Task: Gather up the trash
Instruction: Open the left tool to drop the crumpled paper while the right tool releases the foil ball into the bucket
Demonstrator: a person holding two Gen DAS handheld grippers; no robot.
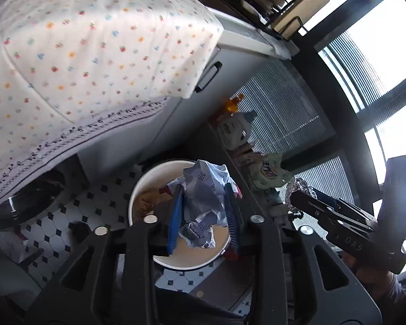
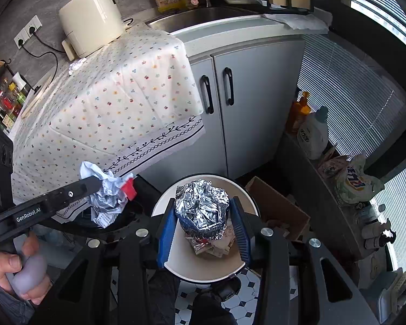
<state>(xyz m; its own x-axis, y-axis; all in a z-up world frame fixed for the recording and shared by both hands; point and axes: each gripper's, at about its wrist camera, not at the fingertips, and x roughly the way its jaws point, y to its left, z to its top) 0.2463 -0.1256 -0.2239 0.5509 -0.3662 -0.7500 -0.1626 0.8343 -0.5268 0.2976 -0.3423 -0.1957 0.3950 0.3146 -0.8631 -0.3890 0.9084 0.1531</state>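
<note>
Right wrist view: right gripper [image 2: 203, 205] clamps foil ball [image 2: 200, 216]; left gripper [image 1: 203, 189] around crumpled paper [image 1: 203, 205], grip unclear.

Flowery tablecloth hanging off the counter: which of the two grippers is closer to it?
Left. The left gripper holds crumpled paper right by the tablecloth's hanging hem. The right gripper, clamping a foil ball, sits farther right over the white bin.
</note>
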